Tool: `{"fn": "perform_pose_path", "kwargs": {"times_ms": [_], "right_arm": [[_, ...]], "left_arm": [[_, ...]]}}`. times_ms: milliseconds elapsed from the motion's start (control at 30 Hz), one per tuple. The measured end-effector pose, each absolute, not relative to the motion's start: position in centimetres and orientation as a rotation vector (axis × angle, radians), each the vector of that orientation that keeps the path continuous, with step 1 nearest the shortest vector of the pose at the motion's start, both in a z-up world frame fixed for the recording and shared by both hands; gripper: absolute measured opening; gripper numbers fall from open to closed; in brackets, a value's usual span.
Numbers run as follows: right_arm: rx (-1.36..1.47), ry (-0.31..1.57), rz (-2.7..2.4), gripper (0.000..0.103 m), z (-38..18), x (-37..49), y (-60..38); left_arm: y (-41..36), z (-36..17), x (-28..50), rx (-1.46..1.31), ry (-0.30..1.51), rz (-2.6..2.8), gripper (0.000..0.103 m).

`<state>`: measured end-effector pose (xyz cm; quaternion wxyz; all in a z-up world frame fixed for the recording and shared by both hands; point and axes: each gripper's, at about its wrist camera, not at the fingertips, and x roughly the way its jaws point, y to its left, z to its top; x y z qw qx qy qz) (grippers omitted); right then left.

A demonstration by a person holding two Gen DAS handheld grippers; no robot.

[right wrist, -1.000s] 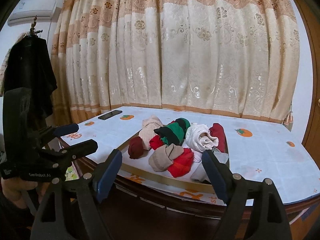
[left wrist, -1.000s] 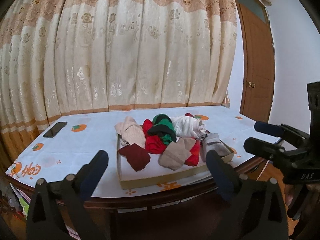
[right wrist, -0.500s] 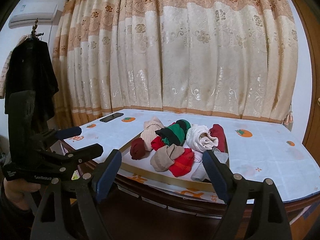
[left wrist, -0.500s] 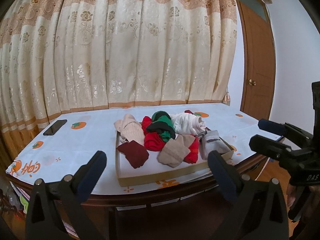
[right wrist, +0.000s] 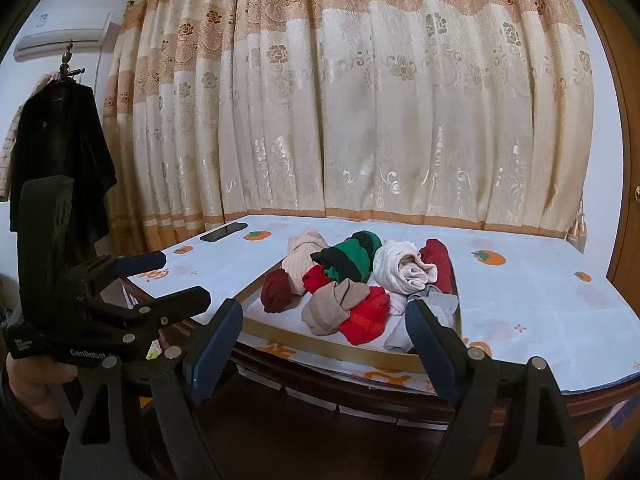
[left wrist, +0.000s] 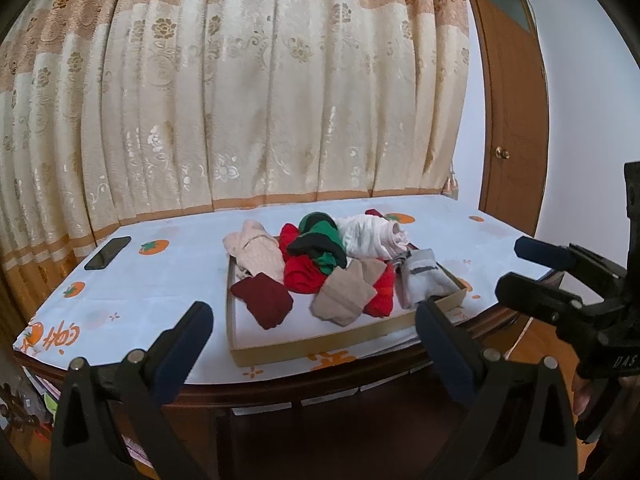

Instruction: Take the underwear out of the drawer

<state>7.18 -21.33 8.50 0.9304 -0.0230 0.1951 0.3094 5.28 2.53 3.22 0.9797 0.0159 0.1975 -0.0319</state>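
Behind red bundle, drawer corner hidden, tools open

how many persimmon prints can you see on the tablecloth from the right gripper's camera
4. One beside the phone at the far left, one nearer the left edge, one right of the drawer tray, one near the right edge. The tray and clothes may hide more.

The bench shows dark, glossy wood along its near edge under a smooth white printed cover, and on it sits a shallow drawer of matt tan cardboard. The underwear in it is soft matt cloth, some pieces ribbed knit. Behind the far edge hangs a curtain of cream fabric with a slight sheen.
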Motion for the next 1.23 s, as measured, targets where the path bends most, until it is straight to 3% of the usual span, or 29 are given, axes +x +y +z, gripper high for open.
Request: {"fn": "perform_pose_path", "kwargs": {"times_ms": [1233], "right_arm": [[-0.040,0.378,0.639,0.086,8.64,6.68,-21.11]], "left_arm": [[2.12,3.65,5.35,0.050,0.398,-0.064,0.103]]}}
